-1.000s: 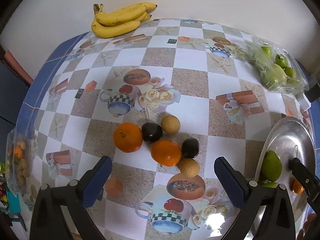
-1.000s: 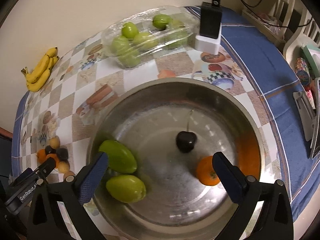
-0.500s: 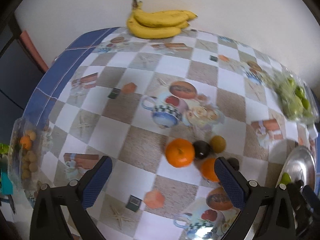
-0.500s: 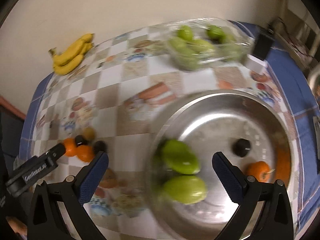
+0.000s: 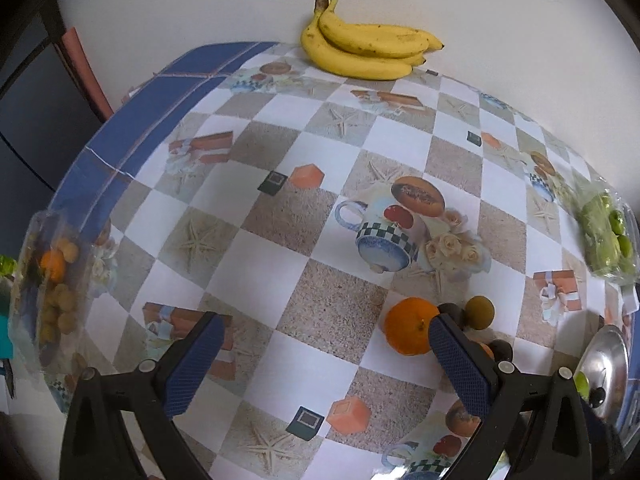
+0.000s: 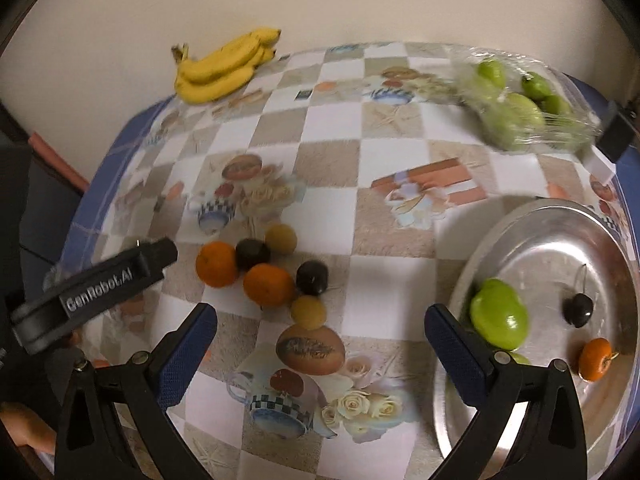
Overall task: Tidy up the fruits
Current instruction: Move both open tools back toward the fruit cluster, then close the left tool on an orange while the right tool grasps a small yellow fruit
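While the left gripper (image 5: 320, 356) hangs spread and empty over the tabletop (image 5: 256, 248), an orange (image 5: 410, 330) sits just beside its right finger, the rest of the cluster partly hidden. In the right view, the right gripper (image 6: 320, 344) gapes empty between the loose fruit pile (image 6: 272, 272) and the steel bowl (image 6: 536, 232); a careless reach could send round fruit rolling.

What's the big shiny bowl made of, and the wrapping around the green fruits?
The bowl looks like polished metal, probably steel: silvery, with bright glare and blurry reflections. The wrapping looks like thin clear plastic: see-through, crinkled, glinting over the green fruits.
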The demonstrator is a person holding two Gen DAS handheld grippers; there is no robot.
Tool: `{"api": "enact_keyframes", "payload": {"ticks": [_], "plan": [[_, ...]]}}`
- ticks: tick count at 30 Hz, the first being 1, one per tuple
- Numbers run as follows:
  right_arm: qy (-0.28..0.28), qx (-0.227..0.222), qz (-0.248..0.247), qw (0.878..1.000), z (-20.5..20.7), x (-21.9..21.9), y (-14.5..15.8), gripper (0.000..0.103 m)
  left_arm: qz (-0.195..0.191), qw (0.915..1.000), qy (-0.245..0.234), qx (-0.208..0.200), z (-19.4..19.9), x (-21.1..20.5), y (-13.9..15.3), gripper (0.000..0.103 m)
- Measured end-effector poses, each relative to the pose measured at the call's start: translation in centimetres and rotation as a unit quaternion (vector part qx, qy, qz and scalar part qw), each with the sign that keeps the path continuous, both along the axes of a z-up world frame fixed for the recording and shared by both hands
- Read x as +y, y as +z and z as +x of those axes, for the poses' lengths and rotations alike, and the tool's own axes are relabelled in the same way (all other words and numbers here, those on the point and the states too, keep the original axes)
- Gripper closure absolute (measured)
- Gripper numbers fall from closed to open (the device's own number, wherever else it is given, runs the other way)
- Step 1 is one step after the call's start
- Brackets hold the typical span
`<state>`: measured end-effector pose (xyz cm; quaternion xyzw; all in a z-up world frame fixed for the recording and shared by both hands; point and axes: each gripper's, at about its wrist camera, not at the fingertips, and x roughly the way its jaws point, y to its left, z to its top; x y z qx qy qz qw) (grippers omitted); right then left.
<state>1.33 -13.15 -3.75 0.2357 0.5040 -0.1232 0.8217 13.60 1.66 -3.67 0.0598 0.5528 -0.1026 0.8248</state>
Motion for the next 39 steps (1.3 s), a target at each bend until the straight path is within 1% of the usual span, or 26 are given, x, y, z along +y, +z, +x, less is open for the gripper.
{"api": "enact_keyframes", "payload": {"ticks": [3, 7, 12, 13, 14, 15, 16, 18, 19, 20, 21, 22, 24, 25, 26, 28, 30, 32, 34, 39], "plan": [[0.004, 0.011, 0.006, 1.000, 0.4, 0.3, -1.0, 0.000, -0.010, 0.9999, -0.001, 0.002, 0.1, -0.2, -0.5, 0.000], [0.005, 0.026, 0.006, 1.000, 0.8, 0.4, -2.0, 0.000, -0.011, 0.9999, -0.011, 0.002, 0.0, -0.8, -1.0, 0.000], [-0.003, 0.030, 0.014, 0.999, 1.1, 0.3, -2.5, 0.001, -0.029, 0.9991, -0.029, 0.007, 0.0, -1.5, -1.3, 0.000], [-0.002, 0.029, 0.013, 1.000, 1.1, 0.3, -2.5, 0.004, -0.028, 0.9991, -0.032, 0.007, 0.0, -1.7, -1.3, 0.000], [0.000, 0.030, 0.011, 0.999, 1.2, 0.4, -2.5, 0.012, -0.027, 0.9990, -0.034, 0.007, 0.1, -1.8, -1.4, 0.000], [0.003, 0.031, 0.008, 0.999, 1.3, 0.5, -2.6, 0.018, -0.029, 0.9989, -0.036, 0.009, 0.1, -1.8, -1.4, 0.001], [0.005, 0.033, 0.006, 0.999, 1.4, 0.5, -2.7, 0.029, -0.032, 0.9988, -0.035, 0.014, 0.2, -1.9, -1.6, 0.002], [0.008, 0.036, 0.007, 0.999, 1.5, 0.6, -2.8, 0.036, -0.040, 0.9984, -0.034, 0.021, 0.3, -1.8, -1.8, 0.009], [0.010, 0.037, 0.009, 0.999, 1.5, 0.6, -2.9, 0.039, -0.046, 0.9980, -0.033, 0.027, 0.4, -1.8, -1.9, 0.014], [0.012, 0.037, 0.009, 0.999, 1.5, 0.6, -2.9, 0.046, -0.049, 0.9978, -0.033, 0.030, 0.5, -1.8, -2.0, 0.018], [0.014, 0.038, 0.008, 0.999, 1.6, 0.7, -2.9, 0.050, -0.049, 0.9976, -0.034, 0.033, 0.5, -1.8, -2.1, 0.019], [0.016, 0.039, 0.007, 0.999, 1.7, 0.8, -3.0, 0.053, -0.050, 0.9975, -0.036, 0.035, 0.5, -1.9, -2.1, 0.023], [0.019, 0.041, 0.004, 0.999, 1.8, 0.9, -3.1, 0.055, -0.057, 0.9968, -0.039, 0.040, 0.5, -2.1, -2.3, 0.026], [0.020, 0.041, 0.004, 0.999, 1.9, 1.0, -3.1, 0.057, -0.062, 0.9963, -0.041, 0.043, 0.5, -2.2, -2.3, 0.028], [0.021, 0.042, 0.006, 0.999, 1.9, 1.0, -3.2, 0.060, -0.067, 0.9957, -0.043, 0.046, 0.5, -2.3, -2.4, 0.032], [0.022, 0.045, 0.006, 0.999, 2.0, 1.0, -3.4, 0.061, -0.071, 0.9952, -0.044, 0.051, 0.5, -2.5, -2.5, 0.036], [0.022, 0.048, 0.008, 0.999, 2.1, 1.0, -3.5, 0.061, -0.074, 0.9949, -0.043, 0.053, 0.5, -2.6, -2.7, 0.036], [0.020, 0.050, 0.010, 0.999, 2.1, 0.9, -3.7, 0.062, -0.082, 0.9940, -0.043, 0.059, 0.6, -2.7, -2.9, 0.047], [0.021, 0.051, 0.011, 0.998, 2.1, 0.8, -3.8, 0.064, -0.090, 0.9930, -0.041, 0.065, 0.7, -2.7, -3.1, 0.049], [0.019, 0.050, 0.010, 0.999, 2.3, 0.8, -3.8, 0.067, -0.096, 0.9921, -0.041, 0.070, 0.7, -2.9, -3.3, 0.052]]}}
